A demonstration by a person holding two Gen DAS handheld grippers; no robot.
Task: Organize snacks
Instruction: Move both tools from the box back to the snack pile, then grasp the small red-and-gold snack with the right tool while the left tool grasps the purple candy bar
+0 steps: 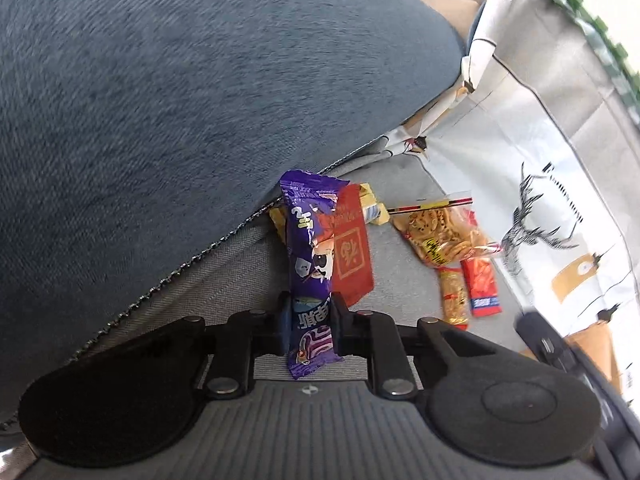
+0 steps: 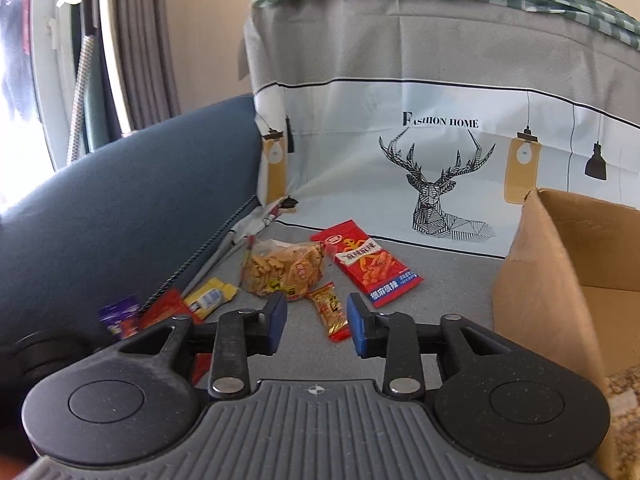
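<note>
My left gripper [image 1: 310, 316] is shut on a purple snack packet [image 1: 310, 240], pinched near its lower end, with the rest standing up against the blue cushion [image 1: 160, 120]. Behind it lie a flat red packet [image 1: 352, 260] and a yellow packet [image 1: 372, 208]. My right gripper [image 2: 316, 320] is open just above the grey seat. A small orange snack packet [image 2: 330, 312] lies between and just beyond its blue pads [image 2: 276, 320], untouched. Further back are a clear bag of crackers [image 2: 280, 270] and a red spicy-strip packet [image 2: 366, 266].
An open cardboard box [image 2: 560, 280] stands at the right. A cloth printed with a deer [image 2: 440, 184] drapes over the back. The blue cushion [image 2: 120, 208] walls the left side. The purple packet [image 2: 120, 316] shows at lower left with the left gripper's body.
</note>
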